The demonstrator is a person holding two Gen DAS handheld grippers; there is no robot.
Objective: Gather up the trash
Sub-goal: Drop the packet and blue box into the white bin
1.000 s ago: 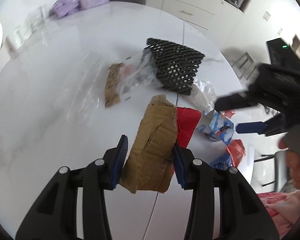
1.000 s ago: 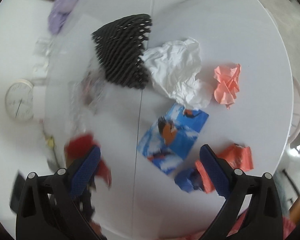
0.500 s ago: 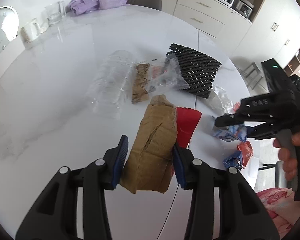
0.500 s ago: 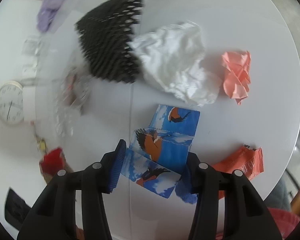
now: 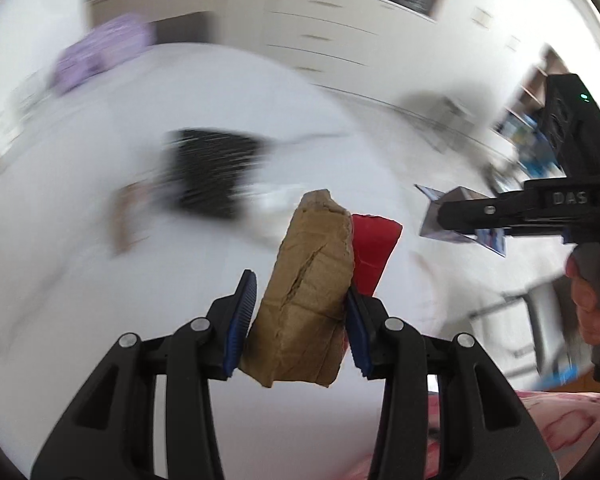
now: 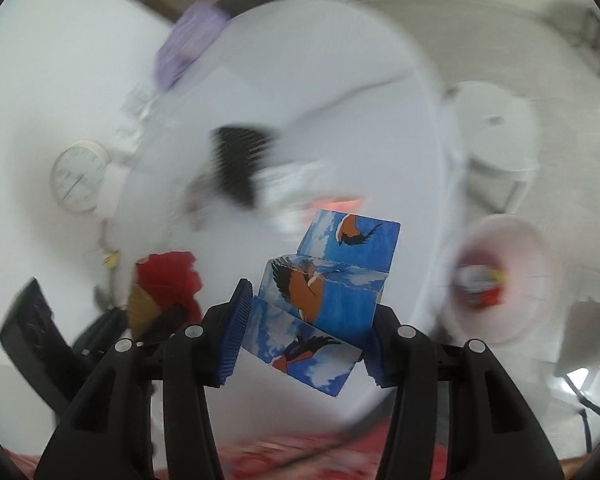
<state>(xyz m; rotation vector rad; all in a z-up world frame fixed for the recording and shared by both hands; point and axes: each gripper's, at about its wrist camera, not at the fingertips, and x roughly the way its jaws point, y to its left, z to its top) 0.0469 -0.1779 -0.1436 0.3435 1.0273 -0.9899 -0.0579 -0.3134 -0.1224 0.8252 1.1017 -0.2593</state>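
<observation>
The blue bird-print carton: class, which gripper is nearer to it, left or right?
Right. The right gripper is clamped on the blue bird-print carton; the left gripper is off to its side, clamped on brown and red packaging.

Both wrist views look steeply down from above the round white table (image 5: 100, 240), each from just behind its own fingers. They share the black mesh (image 5: 212, 172) lying on it (blurred in both) (image 6: 240, 160). The left view also catches the right gripper (image 5: 452, 216), off the table's right edge.
</observation>
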